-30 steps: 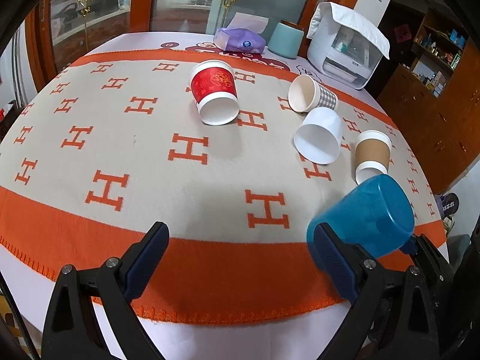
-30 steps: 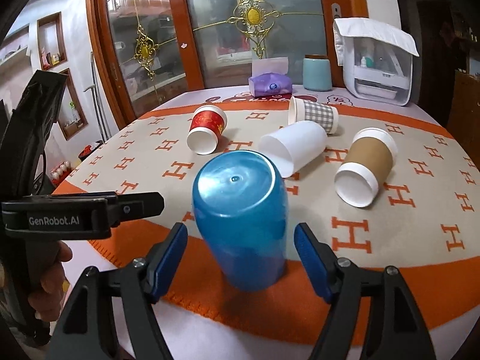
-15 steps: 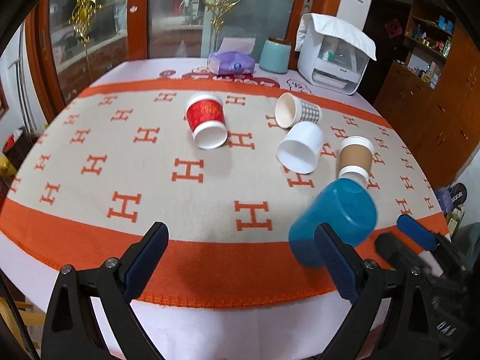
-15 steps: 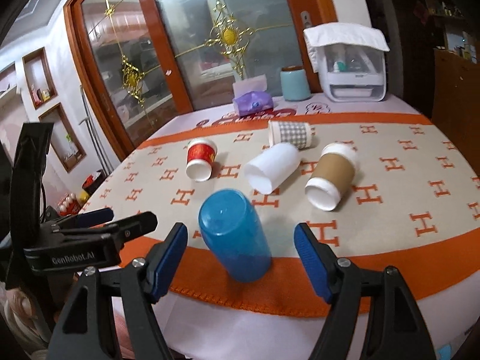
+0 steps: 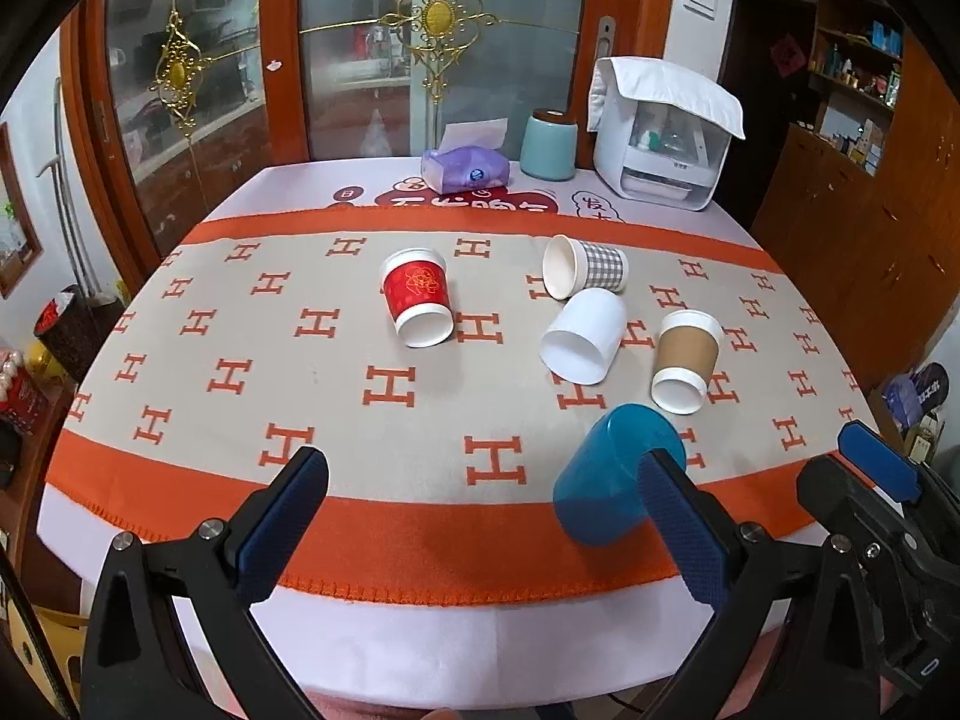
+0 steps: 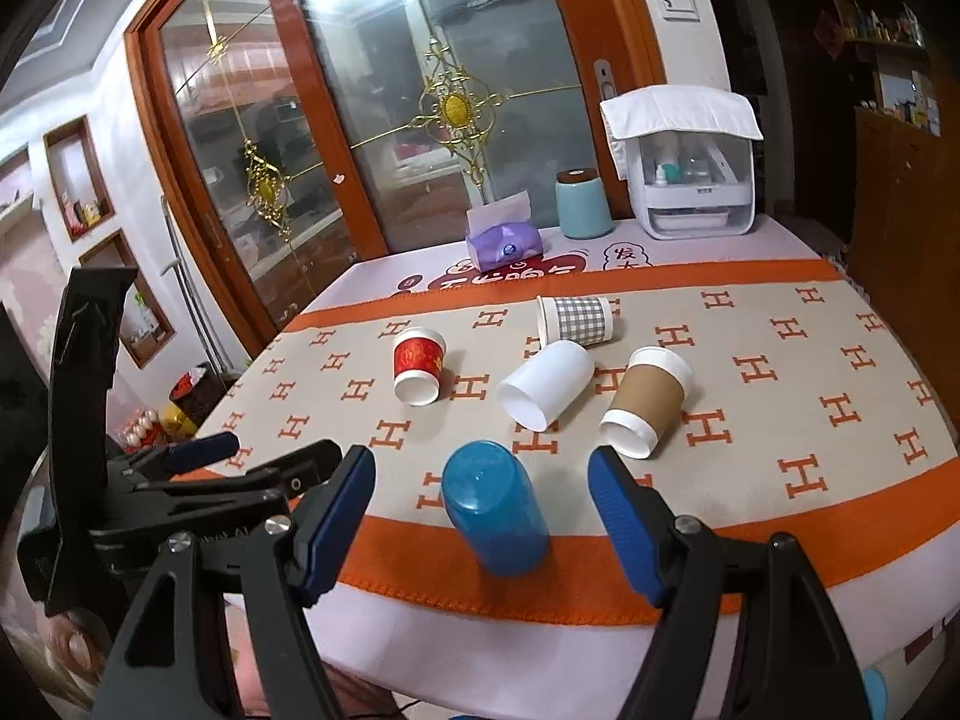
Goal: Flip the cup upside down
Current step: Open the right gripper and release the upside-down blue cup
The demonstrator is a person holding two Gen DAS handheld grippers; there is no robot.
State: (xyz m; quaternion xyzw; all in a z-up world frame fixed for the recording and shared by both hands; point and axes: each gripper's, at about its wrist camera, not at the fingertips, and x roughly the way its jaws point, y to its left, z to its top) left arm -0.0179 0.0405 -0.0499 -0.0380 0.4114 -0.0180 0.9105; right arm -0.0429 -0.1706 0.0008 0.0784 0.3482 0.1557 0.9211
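A blue plastic cup [image 6: 495, 507] stands upside down, base up, on the orange border of the tablecloth near the front edge; it also shows in the left wrist view [image 5: 618, 480]. My right gripper [image 6: 483, 525] is open and empty, its fingers wide on either side of the cup and nearer the camera than it. My left gripper [image 5: 483, 525] is open and empty over the front edge, its right finger [image 5: 681, 531] overlapping the cup in view.
Four paper cups lie on their sides mid-table: red [image 5: 418, 297], checked [image 5: 585, 267], white [image 5: 583, 336], brown [image 5: 685, 360]. A tissue pack [image 5: 465, 168], teal canister [image 5: 547, 144] and white appliance [image 5: 663, 138] stand at the back. Wooden cabinets are to the right.
Both grippers have pulled back from the table and risen. The blue cup, close between the right fingers a second ago, now stands free and farther off.
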